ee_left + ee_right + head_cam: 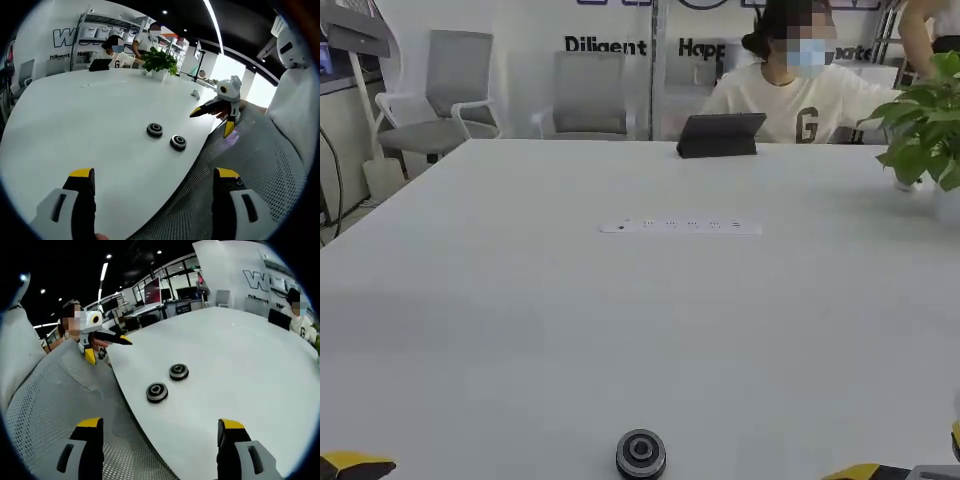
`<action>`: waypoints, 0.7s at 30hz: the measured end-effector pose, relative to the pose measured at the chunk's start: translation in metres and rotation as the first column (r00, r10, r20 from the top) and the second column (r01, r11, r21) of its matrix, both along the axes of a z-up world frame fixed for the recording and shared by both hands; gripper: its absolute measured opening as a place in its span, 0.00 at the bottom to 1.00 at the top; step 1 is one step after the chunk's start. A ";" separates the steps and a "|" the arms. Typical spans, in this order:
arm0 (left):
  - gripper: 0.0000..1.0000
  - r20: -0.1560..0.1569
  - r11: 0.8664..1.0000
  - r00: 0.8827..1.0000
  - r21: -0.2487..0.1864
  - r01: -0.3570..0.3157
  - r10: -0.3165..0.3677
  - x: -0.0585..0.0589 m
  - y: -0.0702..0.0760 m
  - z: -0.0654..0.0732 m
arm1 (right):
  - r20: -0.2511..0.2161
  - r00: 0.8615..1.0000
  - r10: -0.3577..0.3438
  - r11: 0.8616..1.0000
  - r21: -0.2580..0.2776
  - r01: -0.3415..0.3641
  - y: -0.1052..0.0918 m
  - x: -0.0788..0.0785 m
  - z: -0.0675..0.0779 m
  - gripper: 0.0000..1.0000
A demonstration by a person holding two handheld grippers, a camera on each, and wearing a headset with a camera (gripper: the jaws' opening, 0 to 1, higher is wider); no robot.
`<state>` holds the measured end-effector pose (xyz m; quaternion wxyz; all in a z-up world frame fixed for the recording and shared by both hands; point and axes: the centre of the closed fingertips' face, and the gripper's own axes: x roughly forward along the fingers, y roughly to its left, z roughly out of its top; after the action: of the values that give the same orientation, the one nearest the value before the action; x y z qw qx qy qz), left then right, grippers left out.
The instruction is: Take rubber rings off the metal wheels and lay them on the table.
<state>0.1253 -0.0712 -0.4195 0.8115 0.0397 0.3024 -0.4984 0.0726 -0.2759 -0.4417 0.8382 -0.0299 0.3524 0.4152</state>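
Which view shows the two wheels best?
The right gripper view: the nearer wheel and farther wheel sit largest, unblocked. The left gripper view shows both smaller; the head view catches one at its bottom edge.

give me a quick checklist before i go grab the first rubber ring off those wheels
1. Black rubber rings seated on both round metal wheels: ok.
2. Left hand-held gripper open and empty: ok.
3. Right hand-held gripper open and empty: ok.
4. Bare white table beside the wheels for laying rings: ok.
5. Wheels well away from the table edge: not ok, both sit near it.
6. Rings loose enough to pull off: cannot tell.
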 end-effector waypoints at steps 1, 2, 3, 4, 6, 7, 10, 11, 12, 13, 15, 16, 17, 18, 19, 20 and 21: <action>0.97 0.000 1.000 1.000 0.000 0.000 0.000 0.000 0.000 0.000 | 0.000 1.000 0.000 1.000 0.000 0.000 0.000 0.000 0.000 0.94; 0.97 0.000 1.000 1.000 0.000 0.000 0.000 0.000 0.000 0.000 | 0.000 1.000 0.000 1.000 0.000 0.000 0.000 0.000 0.000 0.94; 0.97 0.000 1.000 1.000 0.000 0.000 0.000 0.000 0.000 0.000 | 0.001 1.000 0.001 1.000 -0.001 -0.001 0.000 0.000 0.000 0.94; 0.97 0.000 1.000 1.000 0.001 0.001 -0.001 0.000 0.000 0.000 | 0.001 1.000 0.000 1.000 -0.001 0.000 0.000 0.000 0.000 0.94; 0.97 0.001 1.000 1.000 0.002 0.000 0.000 0.000 0.000 0.000 | 0.001 1.000 0.000 1.000 0.000 0.000 0.000 0.000 0.000 0.94; 0.97 0.001 1.000 1.000 0.003 0.001 -0.001 0.000 0.000 0.000 | 0.001 1.000 0.000 1.000 0.000 0.000 0.000 0.000 0.000 0.94; 0.97 0.001 1.000 1.000 0.004 0.003 -0.003 0.000 0.000 0.000 | 0.002 1.000 0.000 1.000 -0.001 0.000 0.000 0.000 0.000 0.94; 0.97 0.001 1.000 1.000 0.005 0.003 -0.003 0.000 0.000 0.000 | 0.002 1.000 0.000 1.000 -0.001 0.000 0.000 0.000 0.000 0.94; 0.97 0.001 1.000 1.000 0.005 0.004 -0.004 0.000 0.000 0.000 | 0.002 1.000 0.000 1.000 -0.001 0.000 0.000 0.000 0.000 0.94; 0.97 0.001 1.000 1.000 0.005 0.003 -0.003 0.000 0.000 0.000 | 0.002 1.000 0.000 1.000 0.000 0.000 0.000 0.000 0.000 0.94; 0.97 0.000 1.000 1.000 0.005 0.003 -0.003 0.000 0.000 0.000 | 0.002 1.000 -0.001 1.000 0.001 0.001 0.000 0.000 0.001 0.94; 0.97 0.001 1.000 1.000 0.004 0.003 -0.003 0.000 0.000 0.000 | 0.003 1.000 -0.002 1.000 0.002 0.002 0.000 0.001 0.001 0.94; 0.97 0.001 1.000 1.000 0.004 0.003 -0.003 0.000 0.000 0.000 | 0.003 1.000 -0.003 1.000 0.002 0.003 0.000 0.001 0.001 0.94; 0.97 0.000 1.000 1.000 0.004 0.004 -0.004 0.000 0.000 0.000 | 0.003 1.000 -0.003 1.000 0.003 0.003 0.000 0.001 0.001 0.93; 0.97 -0.001 1.000 1.000 0.004 0.005 -0.005 0.000 0.000 0.000 | 0.002 1.000 -0.002 1.000 0.003 0.002 0.001 0.001 0.001 0.93; 0.97 -0.001 1.000 1.000 0.005 0.006 -0.006 -0.001 0.000 0.000 | 0.002 1.000 -0.002 1.000 0.003 0.002 0.000 0.000 0.001 0.93; 0.97 -0.001 1.000 1.000 0.005 0.006 -0.006 -0.001 0.000 0.000 | 0.002 1.000 -0.003 1.000 0.003 0.003 0.000 0.001 0.001 0.93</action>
<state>0.1246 -0.0712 -0.4200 0.8098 0.0423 0.3041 -0.5000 0.0732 -0.2754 -0.4410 0.8391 -0.0285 0.3510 0.4146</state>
